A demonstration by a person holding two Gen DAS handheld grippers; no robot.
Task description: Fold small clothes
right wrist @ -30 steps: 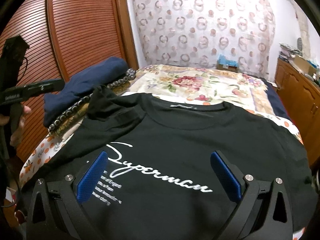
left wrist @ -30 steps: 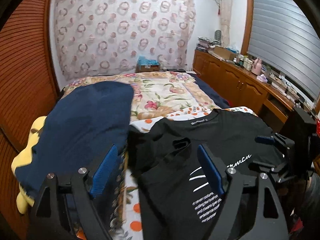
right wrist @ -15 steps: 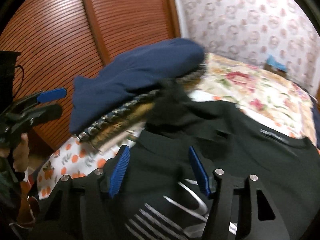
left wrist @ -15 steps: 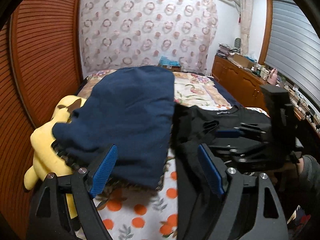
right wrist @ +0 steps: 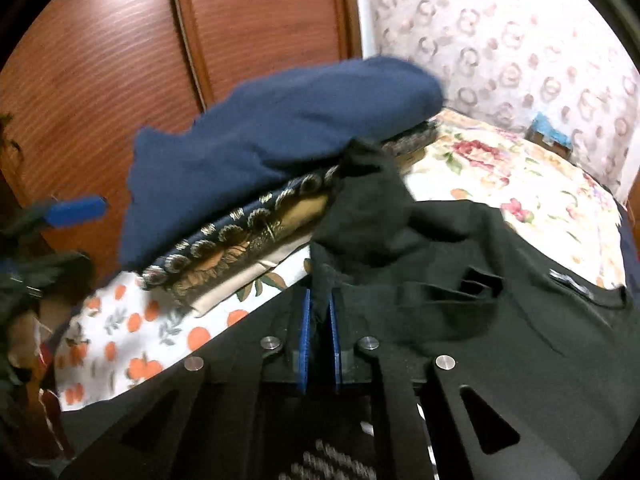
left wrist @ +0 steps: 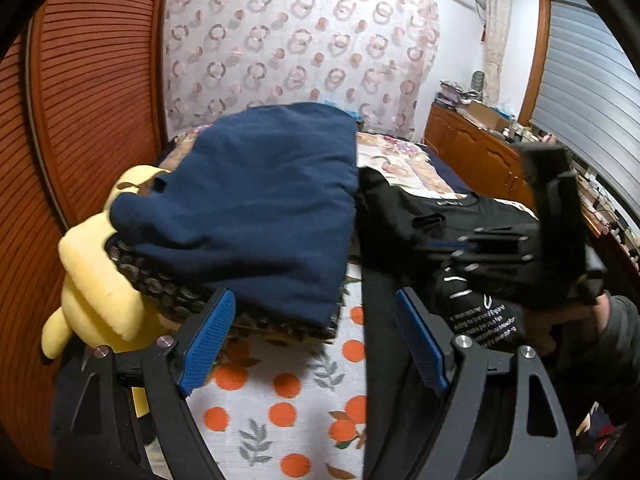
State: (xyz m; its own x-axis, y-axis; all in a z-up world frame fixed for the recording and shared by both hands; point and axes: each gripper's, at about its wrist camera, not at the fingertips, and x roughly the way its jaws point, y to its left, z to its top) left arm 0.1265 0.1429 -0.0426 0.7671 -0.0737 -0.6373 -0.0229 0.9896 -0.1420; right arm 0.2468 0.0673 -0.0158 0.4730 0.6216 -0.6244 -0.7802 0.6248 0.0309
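A black T-shirt [right wrist: 500,280] with white lettering lies on the bed; it also shows in the left wrist view [left wrist: 404,216]. My right gripper [right wrist: 319,316] is shut on the shirt's left sleeve edge, with black cloth pinched between the blue pads. It shows from the side in the left wrist view [left wrist: 452,246]. My left gripper [left wrist: 316,336] is open and empty, above the orange-print sheet beside the shirt's left edge. One of its blue pads [right wrist: 76,208] shows at the left of the right wrist view.
A folded navy garment [left wrist: 260,208] lies on a stack of patterned cloth [right wrist: 240,248] left of the shirt. A yellow plush toy [left wrist: 92,280] sits by the wooden wardrobe doors [left wrist: 80,120]. The orange-print sheet [left wrist: 280,392] covers the bed. A wooden cabinet [left wrist: 480,156] stands at the right.
My right gripper has moved left to the shirt's sleeve and shut on it. My left gripper has swung left off the shirt, over the sheet and navy pile, still open.
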